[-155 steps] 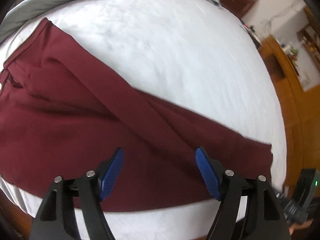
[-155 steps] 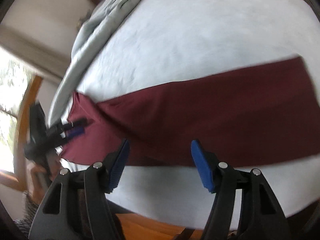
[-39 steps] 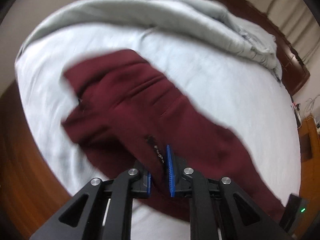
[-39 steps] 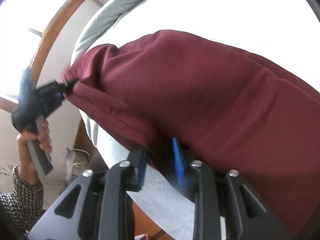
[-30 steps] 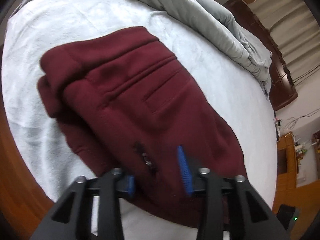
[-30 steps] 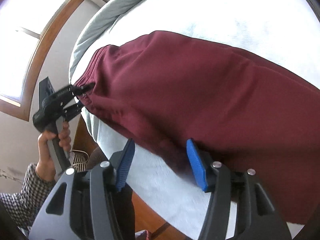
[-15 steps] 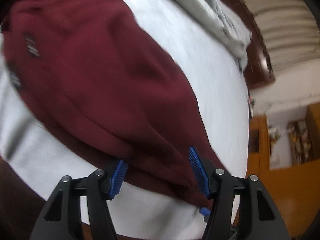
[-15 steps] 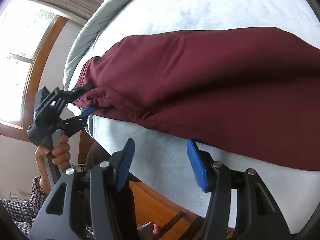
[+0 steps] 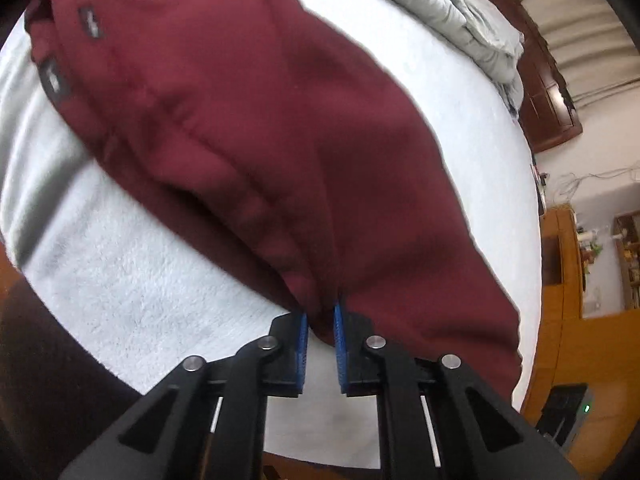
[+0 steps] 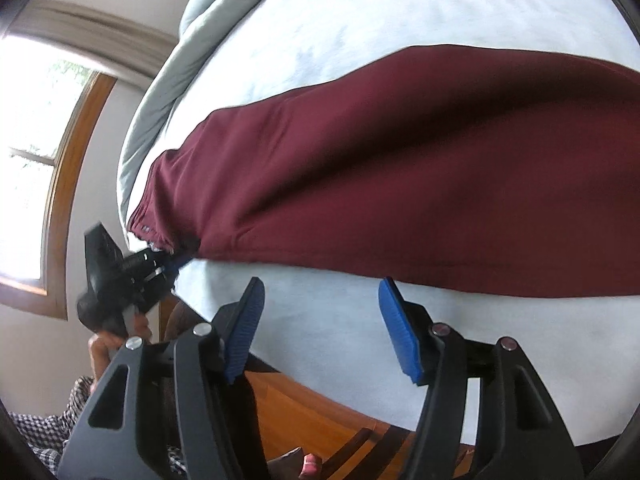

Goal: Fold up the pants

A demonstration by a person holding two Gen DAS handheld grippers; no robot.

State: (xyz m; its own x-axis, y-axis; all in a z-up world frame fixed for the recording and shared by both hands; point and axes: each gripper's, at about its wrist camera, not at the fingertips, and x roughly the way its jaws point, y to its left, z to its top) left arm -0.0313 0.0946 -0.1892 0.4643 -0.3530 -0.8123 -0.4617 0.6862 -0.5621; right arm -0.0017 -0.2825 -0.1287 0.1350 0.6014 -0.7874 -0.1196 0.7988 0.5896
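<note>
a white bed (image 9: 132, 280), grey duvet (image 9: 460, 12), bright wood-framed window (image 10: 36, 152), orange wooden cabinets (image 9: 560, 320).

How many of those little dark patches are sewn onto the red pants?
2, both in the left wrist view near the top left of the pants: one dark patch higher up, the other just below it by the edge. Folded layers may hide more.

Soft matt dark red cloth pants (image 9: 256, 128); fuzzy white towel-like bed cover (image 9: 132, 276); smooth grey quilt (image 9: 452, 4); shiny brown wood bed frame (image 10: 316, 412); ridged blue pads (image 10: 396, 328), matt black plastic
</note>
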